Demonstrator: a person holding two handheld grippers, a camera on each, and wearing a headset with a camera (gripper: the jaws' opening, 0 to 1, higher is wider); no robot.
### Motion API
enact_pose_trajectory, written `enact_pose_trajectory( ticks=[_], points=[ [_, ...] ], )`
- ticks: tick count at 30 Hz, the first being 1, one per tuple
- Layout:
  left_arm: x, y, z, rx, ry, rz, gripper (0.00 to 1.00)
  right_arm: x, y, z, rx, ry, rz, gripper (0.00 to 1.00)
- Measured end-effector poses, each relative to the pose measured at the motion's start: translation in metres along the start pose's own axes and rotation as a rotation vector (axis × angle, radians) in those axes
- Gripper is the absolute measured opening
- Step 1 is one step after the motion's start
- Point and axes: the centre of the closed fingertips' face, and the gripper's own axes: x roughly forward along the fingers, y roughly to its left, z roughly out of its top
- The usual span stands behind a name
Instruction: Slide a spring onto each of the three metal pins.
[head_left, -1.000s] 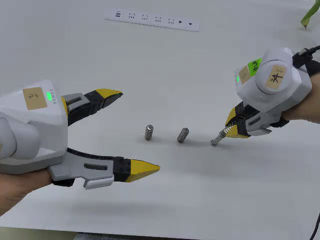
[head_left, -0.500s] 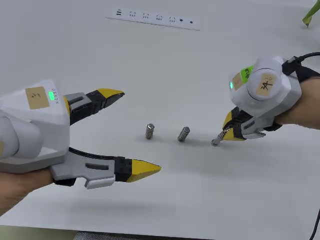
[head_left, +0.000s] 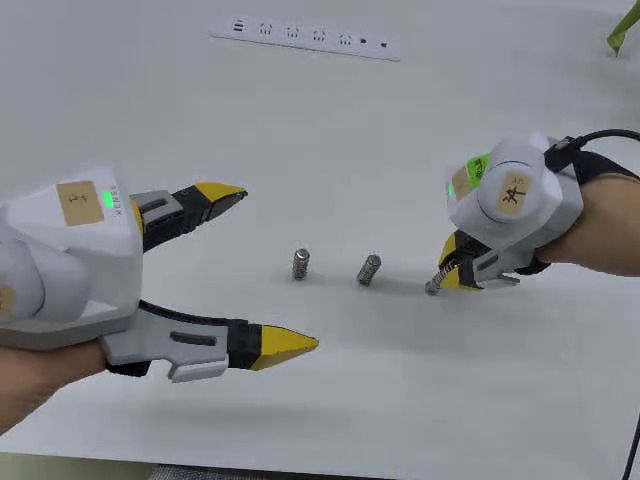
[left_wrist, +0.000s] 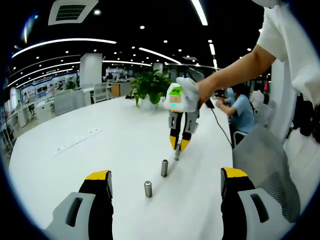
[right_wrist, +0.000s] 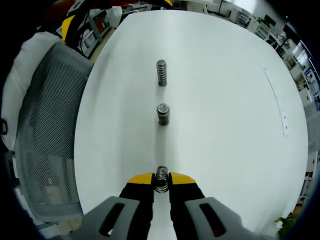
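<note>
Sinking and rolling forward since a second ago, the right gripper (head_left: 455, 276) now leans lower over the table (head_left: 300, 150). Nearest the person, the left gripper (head_left: 278, 266) has kept its place with its jaws spread wide and empty, probably parked clear so it does not crowd the work. Just beyond it the first pin (head_left: 300, 263) and second pin (head_left: 368, 269) stand near each other on the table, each already wearing a coil. Next in the row, the right gripper's jaws are clenched nearly together on the third spring (head_left: 437, 279). It is held slanted with its lower end touching the table, likely to brace the last pin while the coil seats. Farthest off lies a power strip (head_left: 310, 38).
</note>
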Motion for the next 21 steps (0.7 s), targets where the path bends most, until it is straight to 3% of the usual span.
enact_pose_trajectory(
  ticks=[15,21],
  points=[
    [0.000,-0.001,-0.016,-0.004,0.045,-0.006,0.91,0.014,-0.001,-0.003,-0.006,0.001,-0.017,0.12],
    [0.000,0.000,-0.017,0.001,0.046,-0.011,0.91,0.015,-0.003,-0.003,-0.004,-0.003,-0.020,0.12]
  ],
)
